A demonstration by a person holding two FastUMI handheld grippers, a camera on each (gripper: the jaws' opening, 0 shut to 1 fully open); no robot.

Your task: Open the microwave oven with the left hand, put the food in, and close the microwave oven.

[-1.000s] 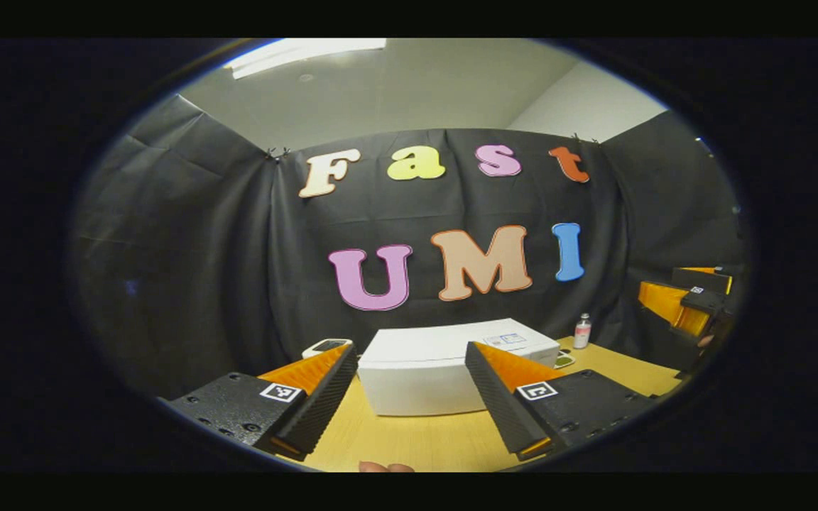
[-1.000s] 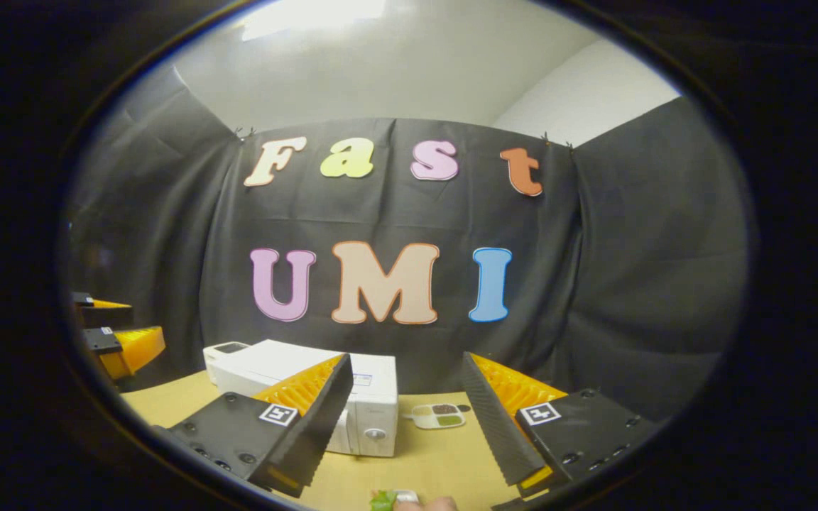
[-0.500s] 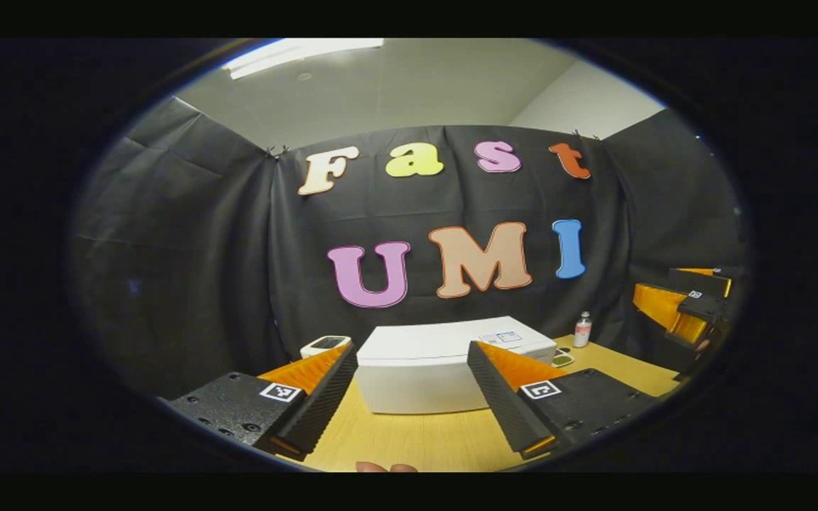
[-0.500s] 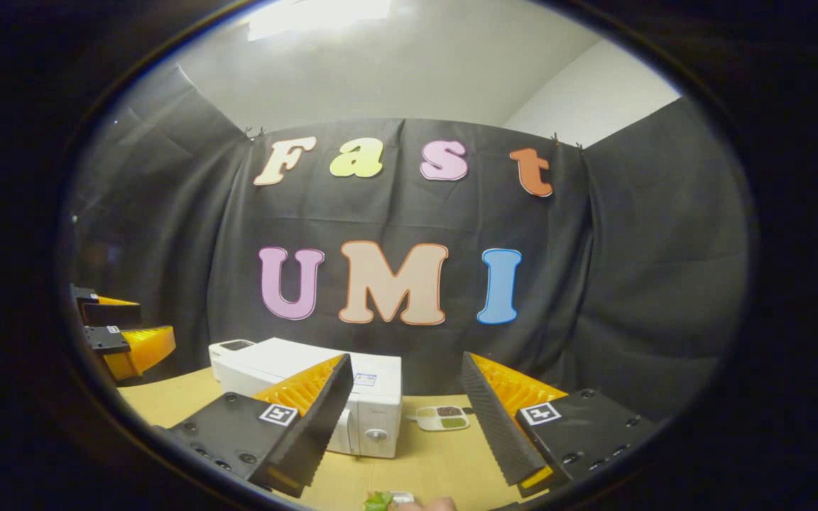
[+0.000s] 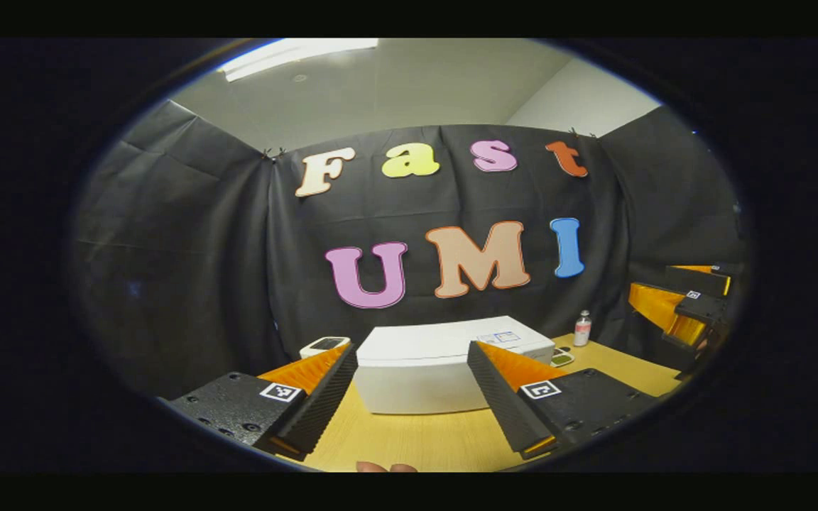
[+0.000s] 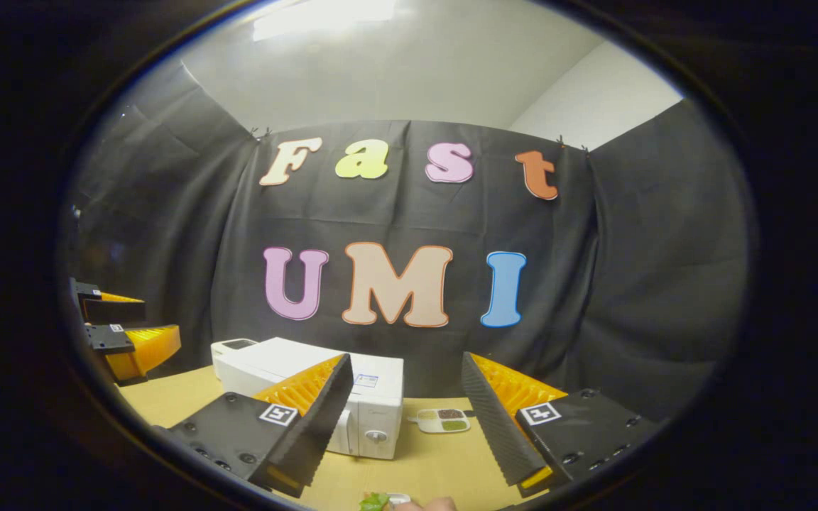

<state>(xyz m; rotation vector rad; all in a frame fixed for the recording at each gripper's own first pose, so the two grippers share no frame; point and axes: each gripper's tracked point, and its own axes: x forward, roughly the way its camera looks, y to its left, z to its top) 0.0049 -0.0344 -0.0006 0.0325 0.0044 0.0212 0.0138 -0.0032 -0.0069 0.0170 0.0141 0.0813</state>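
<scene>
The white microwave (image 5: 416, 369) stands on the wooden table, straight ahead of my left gripper (image 5: 410, 350), which is open and empty and well short of it. In the right gripper view the microwave (image 6: 370, 397) shows its front corner with a round knob (image 6: 375, 435), and its door looks shut. My right gripper (image 6: 406, 358) is open with nothing between its fingers. A small compartment tray of food (image 6: 443, 419) lies on the table right of the microwave. Something green and leafy (image 6: 373, 502) peeks in at the bottom edge beside a fingertip.
A small white device (image 5: 324, 345) sits behind the microwave's left end. A small bottle (image 5: 582, 330) stands at the back right of the table (image 5: 409, 440). The right gripper (image 5: 686, 309) hovers at the far right, the left gripper (image 6: 121, 330) at the far left.
Both views have drifted only slightly; in the right gripper view the microwave and tray have slid a little rightward. Both grippers stay open and empty.
</scene>
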